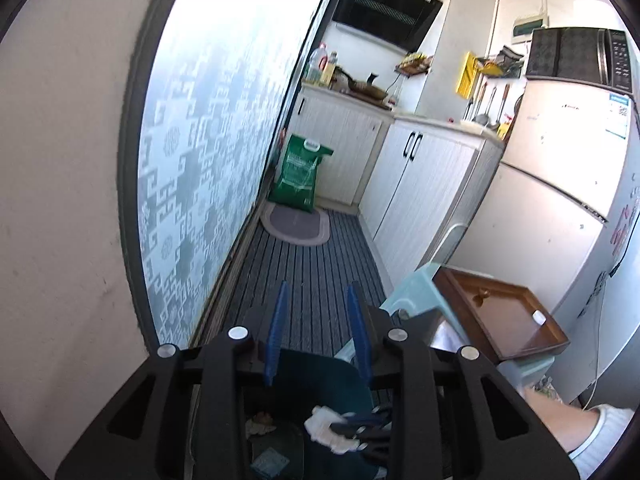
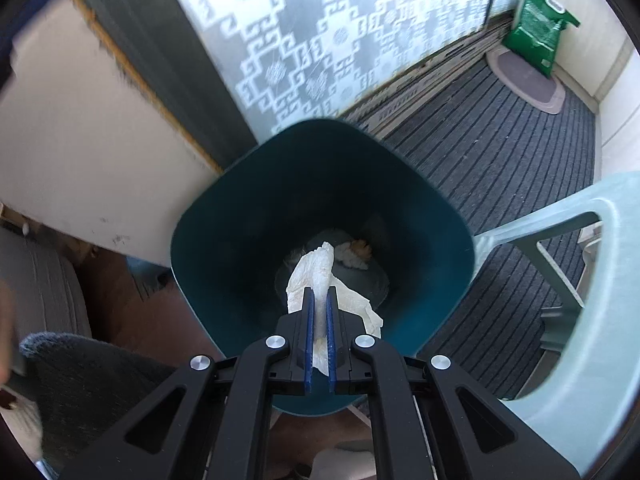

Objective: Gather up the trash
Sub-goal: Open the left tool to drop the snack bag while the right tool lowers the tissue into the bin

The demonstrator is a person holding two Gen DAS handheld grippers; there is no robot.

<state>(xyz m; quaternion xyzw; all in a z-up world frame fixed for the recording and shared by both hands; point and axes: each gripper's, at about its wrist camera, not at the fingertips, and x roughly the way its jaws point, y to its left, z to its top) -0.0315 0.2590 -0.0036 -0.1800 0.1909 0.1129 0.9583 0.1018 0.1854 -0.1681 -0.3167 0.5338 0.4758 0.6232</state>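
A dark teal trash bin (image 2: 256,200) stands on the floor below my right gripper (image 2: 319,294). The right gripper is shut on a crumpled white paper tissue (image 2: 316,270) and holds it over the bin's mouth. More crumpled trash (image 2: 356,254) lies at the bin's bottom. In the left wrist view the same bin (image 1: 316,380) sits under my left gripper (image 1: 318,294), which is open and empty, pointing down the kitchen floor. There the right gripper's fingers (image 1: 356,426) show with the tissue (image 1: 324,424) inside the bin.
A pale green plastic stool (image 2: 592,280) stands right of the bin, with a brown wooden tray (image 1: 500,312) on it. A patterned glass door (image 1: 200,160) runs along the left. White cabinets (image 1: 420,184), a fridge (image 1: 560,180), a green sack (image 1: 300,172) and a mat (image 1: 296,224) lie ahead.
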